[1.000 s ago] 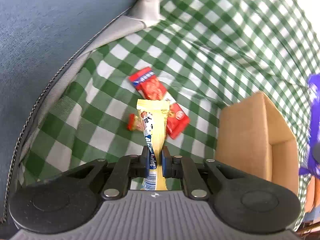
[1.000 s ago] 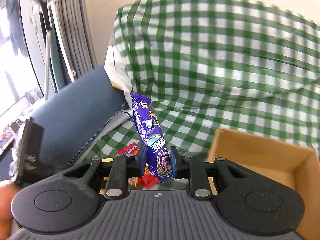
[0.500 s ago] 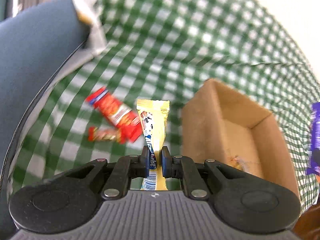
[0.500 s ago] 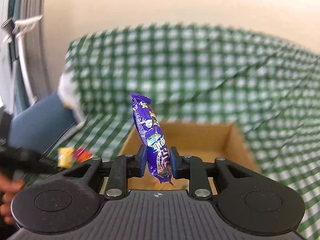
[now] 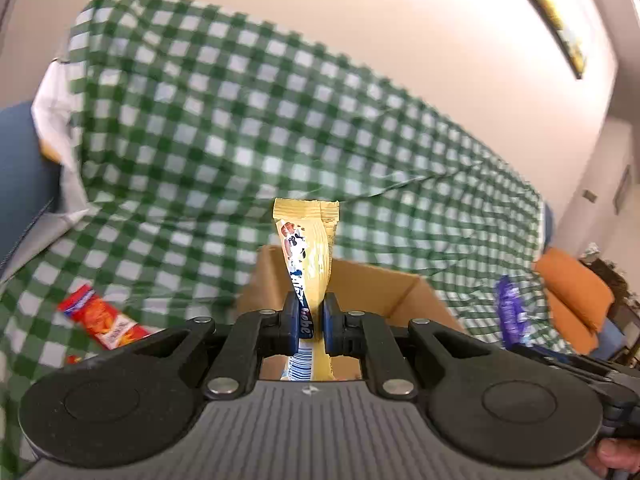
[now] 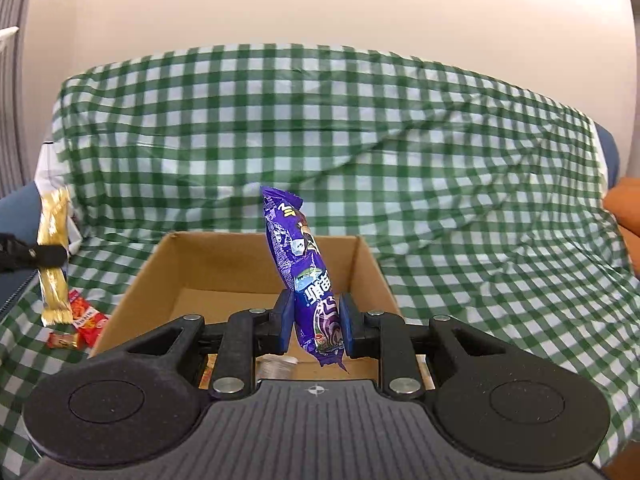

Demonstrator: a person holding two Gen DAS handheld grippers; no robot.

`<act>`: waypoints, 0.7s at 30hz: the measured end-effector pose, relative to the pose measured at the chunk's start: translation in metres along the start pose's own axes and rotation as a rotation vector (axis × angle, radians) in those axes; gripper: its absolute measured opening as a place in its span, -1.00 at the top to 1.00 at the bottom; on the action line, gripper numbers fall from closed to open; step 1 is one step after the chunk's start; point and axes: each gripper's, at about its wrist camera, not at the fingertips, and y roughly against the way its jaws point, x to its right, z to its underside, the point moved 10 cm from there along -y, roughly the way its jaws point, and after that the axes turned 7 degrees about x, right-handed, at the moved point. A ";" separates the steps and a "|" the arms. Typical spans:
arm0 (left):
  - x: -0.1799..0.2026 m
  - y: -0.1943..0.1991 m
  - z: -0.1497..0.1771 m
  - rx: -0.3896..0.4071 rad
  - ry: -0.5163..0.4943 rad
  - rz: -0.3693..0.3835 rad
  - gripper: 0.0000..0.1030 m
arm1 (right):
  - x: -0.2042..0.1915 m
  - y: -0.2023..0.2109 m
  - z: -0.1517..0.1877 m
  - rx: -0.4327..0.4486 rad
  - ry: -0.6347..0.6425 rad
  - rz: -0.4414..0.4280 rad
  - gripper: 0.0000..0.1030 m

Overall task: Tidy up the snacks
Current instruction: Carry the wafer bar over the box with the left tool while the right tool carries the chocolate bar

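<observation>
The left gripper (image 5: 311,322) is clamped on a yellow snack bar (image 5: 310,240). The right gripper (image 6: 313,322) pinches a purple snack packet (image 6: 305,268) above the cardboard box (image 6: 160,276).

Green checked cloth (image 6: 400,128) drapes the sofa; orange cushion (image 5: 572,292) beside it.

Both tongs (image 6: 313,322) swung toward the box (image 6: 224,264).

Your yellow snack bar (image 5: 310,256) stands upright, pinched near its lower end, just this side of the open cardboard box (image 6: 224,264). Your purple snack pack (image 6: 306,276) also stands upright, tilted slightly left, over the box's near edge. Two red packets (image 6: 86,316) lie flat on the checked cloth left of the box.
</observation>
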 end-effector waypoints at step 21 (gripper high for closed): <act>0.067 -0.001 0.032 -0.011 -0.173 0.190 0.77 | 0.004 -0.006 0.004 -0.011 0.008 0.014 0.51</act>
